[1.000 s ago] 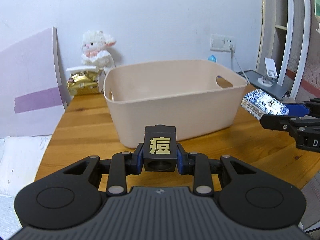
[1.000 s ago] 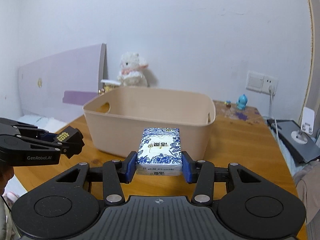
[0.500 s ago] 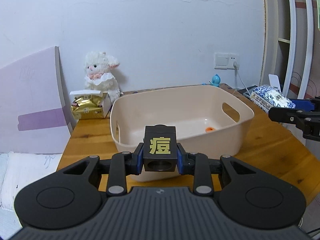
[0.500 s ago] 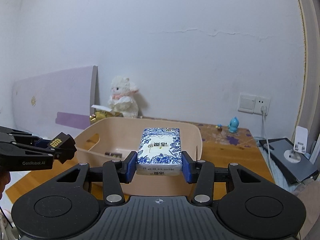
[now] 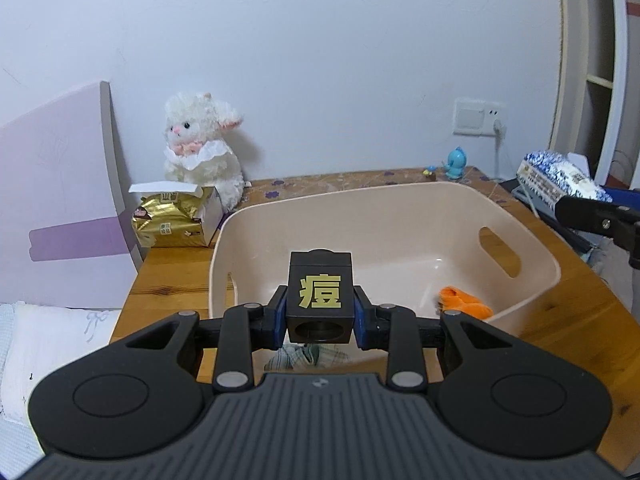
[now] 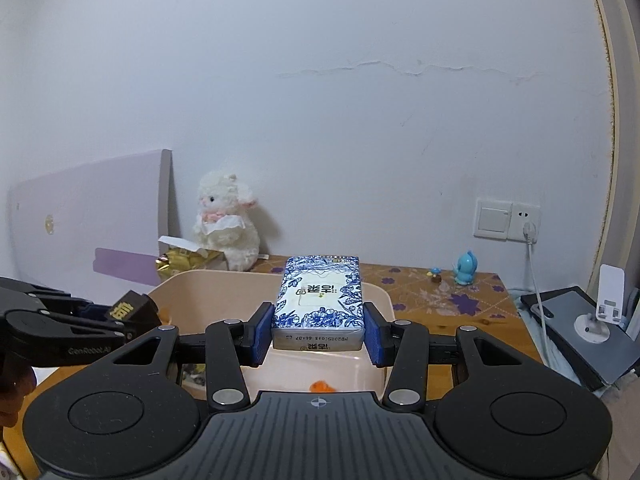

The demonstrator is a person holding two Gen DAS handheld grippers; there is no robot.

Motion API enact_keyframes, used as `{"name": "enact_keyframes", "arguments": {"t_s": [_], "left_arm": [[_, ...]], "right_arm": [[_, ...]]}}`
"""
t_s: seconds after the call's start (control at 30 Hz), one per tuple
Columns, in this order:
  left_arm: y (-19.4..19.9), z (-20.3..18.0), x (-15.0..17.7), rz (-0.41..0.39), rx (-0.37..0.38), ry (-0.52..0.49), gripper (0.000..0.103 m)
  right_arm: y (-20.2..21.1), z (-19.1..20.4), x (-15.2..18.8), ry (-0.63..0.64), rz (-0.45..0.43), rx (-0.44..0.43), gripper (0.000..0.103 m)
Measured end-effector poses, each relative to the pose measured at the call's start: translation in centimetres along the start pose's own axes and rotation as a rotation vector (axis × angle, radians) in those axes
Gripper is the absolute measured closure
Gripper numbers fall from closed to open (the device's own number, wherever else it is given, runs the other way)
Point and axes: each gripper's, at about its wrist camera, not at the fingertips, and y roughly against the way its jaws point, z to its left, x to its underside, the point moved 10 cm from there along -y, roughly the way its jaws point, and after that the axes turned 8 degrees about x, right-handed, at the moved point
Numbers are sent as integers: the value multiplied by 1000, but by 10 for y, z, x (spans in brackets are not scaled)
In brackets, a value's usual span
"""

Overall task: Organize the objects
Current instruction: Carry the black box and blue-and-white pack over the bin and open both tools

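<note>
Left wrist: jaws clamp black cube (image 5: 320,295) above beige bin (image 5: 536,264); right jaws clamp tissue pack (image 6: 319,300).

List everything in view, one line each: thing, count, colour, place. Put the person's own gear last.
Plastic storage bin: 1, beige, on table centre.
Wooden table: 1, brown, under bin.
Orange soft item: 1, orange, inside bin.
Checked cloth: 1, greenish, inside bin's near edge.
Plush lamb: 1, white, against wall.
Gold foil pack: 1, gold, in open box beside lamb.
Bird figurine: 1, blue, near wall socket.
Black cube: 1, gold character, in left hand-held gripper.
Tissue pack: 1, blue-white, in right hand-held gripper.
</note>
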Motion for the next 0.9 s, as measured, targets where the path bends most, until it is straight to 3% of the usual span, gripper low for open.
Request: {"name": "enact_keyframes", "arguments": {"t_s": [0.3, 0.57, 0.9], "left_arm": [[-62, 3, -2, 149, -22, -9, 69], [-102, 8, 20, 301, -52, 11, 69], [-112, 9, 22, 370, -84, 3, 69]], "right_arm": [[-57, 6, 10, 28, 91, 12, 60], [-95, 10, 36, 84, 204, 13, 60], [-120, 14, 64, 167, 303, 26, 60]]}}
